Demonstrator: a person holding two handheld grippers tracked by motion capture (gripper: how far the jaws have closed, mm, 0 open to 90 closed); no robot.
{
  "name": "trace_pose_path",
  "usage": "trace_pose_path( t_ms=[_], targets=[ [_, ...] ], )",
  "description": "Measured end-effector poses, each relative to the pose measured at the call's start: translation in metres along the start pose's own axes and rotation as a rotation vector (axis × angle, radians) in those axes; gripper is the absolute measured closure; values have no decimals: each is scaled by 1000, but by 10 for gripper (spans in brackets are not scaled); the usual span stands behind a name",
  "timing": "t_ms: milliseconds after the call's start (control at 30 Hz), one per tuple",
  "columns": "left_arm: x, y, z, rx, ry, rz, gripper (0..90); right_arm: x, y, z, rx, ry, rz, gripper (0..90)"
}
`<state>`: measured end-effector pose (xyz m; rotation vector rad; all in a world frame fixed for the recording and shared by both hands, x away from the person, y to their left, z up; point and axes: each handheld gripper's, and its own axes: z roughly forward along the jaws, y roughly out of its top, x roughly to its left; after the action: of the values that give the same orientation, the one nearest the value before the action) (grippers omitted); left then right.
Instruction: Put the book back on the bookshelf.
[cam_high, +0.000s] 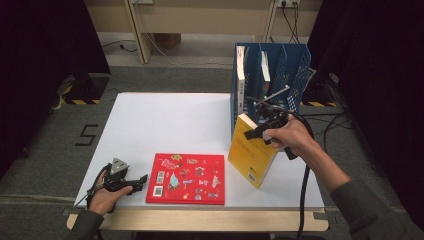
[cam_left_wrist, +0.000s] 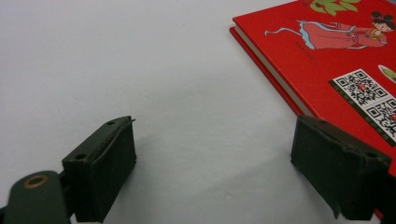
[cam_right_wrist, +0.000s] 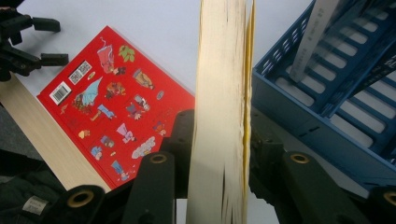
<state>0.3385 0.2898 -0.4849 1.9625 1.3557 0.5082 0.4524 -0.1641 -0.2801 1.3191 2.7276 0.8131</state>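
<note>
A yellow book (cam_high: 250, 152) stands tilted on the white table (cam_high: 165, 120), just in front of the blue file rack (cam_high: 295, 70). My right gripper (cam_high: 256, 133) is shut on the book's upper edge. In the right gripper view the pale page block (cam_right_wrist: 224, 70) runs up between the two black jaws, which press against it on both sides. A red picture book (cam_high: 186, 178) lies flat near the table's front edge. My left gripper (cam_high: 142, 181) rests just left of it, open, with bare table between its jaws (cam_left_wrist: 215, 140); the red book (cam_left_wrist: 336, 60) lies by the right-hand jaw.
The blue rack (cam_right_wrist: 327, 93) has several upright slots; a white book (cam_high: 240, 75) stands in the leftmost slot and another (cam_high: 265, 67) stands further in. A cable trails from the right gripper over the table's right edge. The table's wooden front strip (cam_high: 200, 220) borders the front edge.
</note>
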Motion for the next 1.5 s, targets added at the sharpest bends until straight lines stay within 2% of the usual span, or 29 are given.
trace_pose_path(
  t_ms=[233,333,500,600,767,900,1000,1100,1167,1267,1433,1500],
  targets=[
    [0,0,0,1,0,1,127,4,4,7,32,-7,-28,707],
    [0,0,0,1,1,1,127,4,2,5,24,-30,-53,737],
    [0,0,0,-1,0,1,127,1,-3,-1,-12,-42,-61,749],
    [0,0,0,0,0,1,127,-3,-7,-14,-67,-35,-50,749],
    [0,0,0,-1,1,0,125,-8,-13,-48,-176,-35,-20,749],
    [0,0,0,-2,2,-1,124,-10,-14,-70,-224,-33,-24,750],
    [0,0,0,-3,3,1,124,-14,-15,-83,-244,-43,0,750],
    [0,0,0,-2,2,-1,123,-22,-16,-98,-253,-71,14,750],
    [0,0,0,-2,2,-3,122,-29,-16,-106,-244,-103,33,750],
    [0,0,0,1,4,0,120,-38,-14,-119,-259,-155,48,750],
    [0,0,1,2,5,0,118,-52,-6,-142,-294,-230,89,750],
    [-1,0,1,1,7,-3,116,-57,0,-147,-287,-265,86,750]
  ],
)
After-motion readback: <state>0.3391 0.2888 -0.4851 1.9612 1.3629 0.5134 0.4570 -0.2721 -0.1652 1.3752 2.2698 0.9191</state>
